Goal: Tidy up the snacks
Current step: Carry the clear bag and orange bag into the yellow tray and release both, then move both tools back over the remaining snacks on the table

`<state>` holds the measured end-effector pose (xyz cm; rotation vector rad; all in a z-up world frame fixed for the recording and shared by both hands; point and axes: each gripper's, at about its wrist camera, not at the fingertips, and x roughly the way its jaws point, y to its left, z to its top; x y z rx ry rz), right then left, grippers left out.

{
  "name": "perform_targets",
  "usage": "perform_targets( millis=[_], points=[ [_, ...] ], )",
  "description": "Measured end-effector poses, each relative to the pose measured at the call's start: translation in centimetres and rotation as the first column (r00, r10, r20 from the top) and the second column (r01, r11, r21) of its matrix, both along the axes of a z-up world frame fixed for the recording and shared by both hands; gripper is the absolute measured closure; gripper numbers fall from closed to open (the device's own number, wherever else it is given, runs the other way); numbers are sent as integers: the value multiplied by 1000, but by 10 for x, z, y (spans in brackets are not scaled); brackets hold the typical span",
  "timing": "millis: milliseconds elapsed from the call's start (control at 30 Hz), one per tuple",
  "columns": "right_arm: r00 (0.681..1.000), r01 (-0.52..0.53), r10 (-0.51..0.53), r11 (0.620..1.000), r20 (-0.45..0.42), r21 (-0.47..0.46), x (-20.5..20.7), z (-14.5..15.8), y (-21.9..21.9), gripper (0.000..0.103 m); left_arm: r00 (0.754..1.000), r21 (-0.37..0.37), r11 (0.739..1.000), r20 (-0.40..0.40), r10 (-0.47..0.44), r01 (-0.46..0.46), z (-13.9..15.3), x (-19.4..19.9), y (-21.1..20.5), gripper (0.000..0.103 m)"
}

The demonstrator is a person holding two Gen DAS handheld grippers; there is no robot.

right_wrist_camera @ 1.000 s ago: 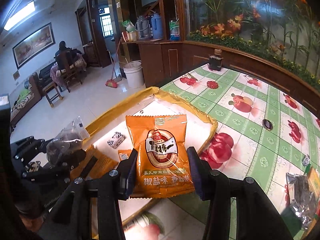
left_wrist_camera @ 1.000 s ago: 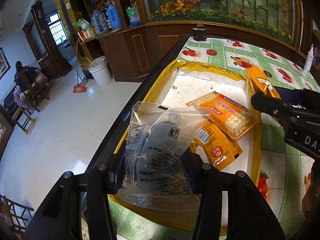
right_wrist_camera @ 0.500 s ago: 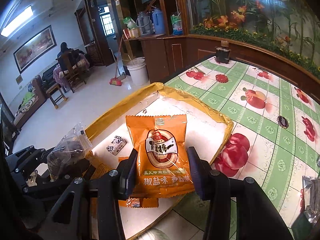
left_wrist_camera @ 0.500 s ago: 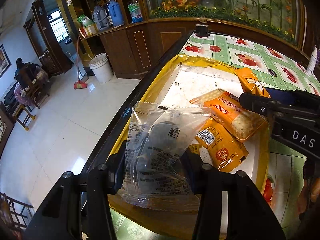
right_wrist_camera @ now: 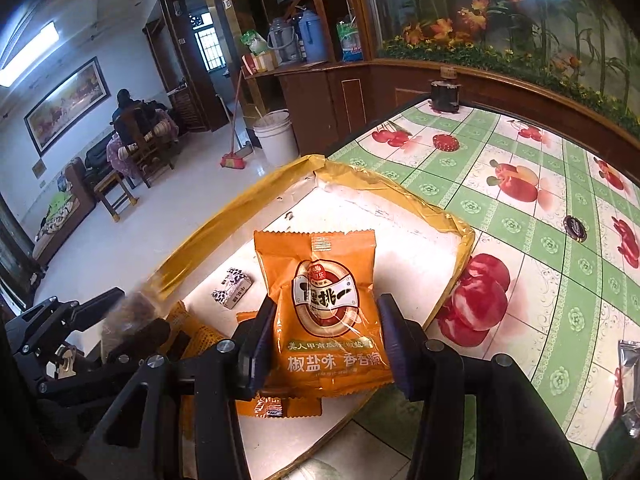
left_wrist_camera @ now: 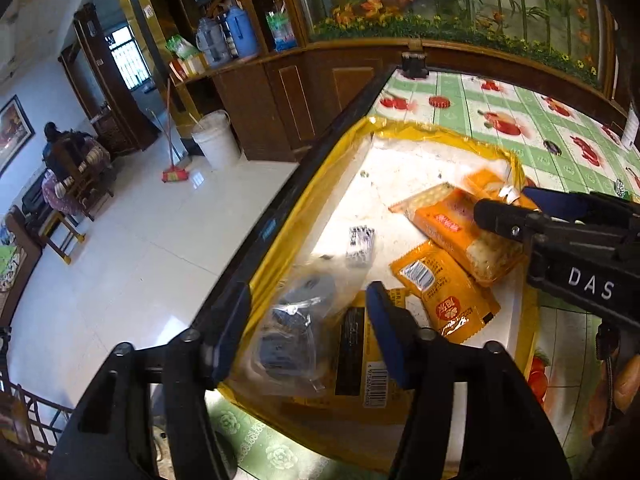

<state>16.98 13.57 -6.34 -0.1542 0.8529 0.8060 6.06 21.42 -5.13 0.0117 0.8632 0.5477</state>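
Note:
A shallow yellow-rimmed tray (left_wrist_camera: 304, 216) with a white floor sits at the table's left edge; it also shows in the right wrist view (right_wrist_camera: 460, 236). My left gripper (left_wrist_camera: 308, 320) is open; a clear packet with dark snacks (left_wrist_camera: 296, 328) lies in the tray between its fingers. Orange packets (left_wrist_camera: 444, 292) and a cracker pack (left_wrist_camera: 452, 224) lie in the tray. My right gripper (right_wrist_camera: 326, 340) is shut on an orange snack packet (right_wrist_camera: 328, 304) above the tray, and shows at right in the left wrist view (left_wrist_camera: 560, 236).
The table has a green fruit-print cloth (right_wrist_camera: 520, 184). A small wrapped candy (right_wrist_camera: 232, 292) lies in the tray. A foil packet (right_wrist_camera: 628, 384) lies at the far right. A dark jar (right_wrist_camera: 445, 94) stands at the table's far end. The floor drops off left.
My left gripper has opened and the clear packet has dropped into the tray. My right gripper has carried the orange packet further over the tray.

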Motion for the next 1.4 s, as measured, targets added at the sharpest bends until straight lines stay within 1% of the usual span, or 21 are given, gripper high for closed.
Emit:
perform_targets(
  millis=[100, 167, 333, 500, 700, 933, 1000, 1067, 1200, 1300, 1400],
  points=[
    [1000, 13, -13, 1000, 19, 21, -5, 8, -6, 38, 998, 52, 999, 58, 1, -4, 16, -10, -6, 25],
    [999, 24, -25, 999, 30, 42, -9, 16, -13, 34, 996, 68, 998, 88, 0, -6, 26, -15, -10, 22],
    [997, 52, -57, 994, 55, 94, -21, 34, -38, 33, 991, 93, 996, 135, -8, -5, 43, -26, -20, 21],
    [992, 93, -104, 985, 74, 142, -34, 50, -68, 31, 987, 97, 995, 160, -22, 6, 51, -33, -29, 21],
    [983, 137, -156, 974, 97, 182, -48, 65, -100, 28, 985, 102, 995, 169, -41, 24, 58, -36, -44, 21],
    [968, 205, -234, 947, 92, 248, -59, 72, -146, 22, 981, 117, 992, 176, -78, 58, 64, -39, -67, 21],
    [961, 231, -263, 935, 89, 268, -61, 73, -161, 19, 980, 123, 990, 176, -92, 70, 65, -38, -74, 21],
    [955, 251, -286, 923, 82, 292, -62, 73, -175, 19, 978, 126, 989, 177, -106, 84, 67, -38, -82, 21],
    [934, 298, -347, 887, 84, 352, -67, 72, -210, 18, 977, 123, 986, 168, -135, 115, 66, -35, -97, 20],
    [900, 361, -429, 832, 75, 421, -75, 68, -250, 16, 975, 89, 984, 147, -166, 154, 59, -30, -110, 20],
    [857, 446, -513, 779, 40, 442, -79, 58, -294, 16, 969, 55, 976, 117, -215, 210, 48, -21, -129, 20]
  ],
)
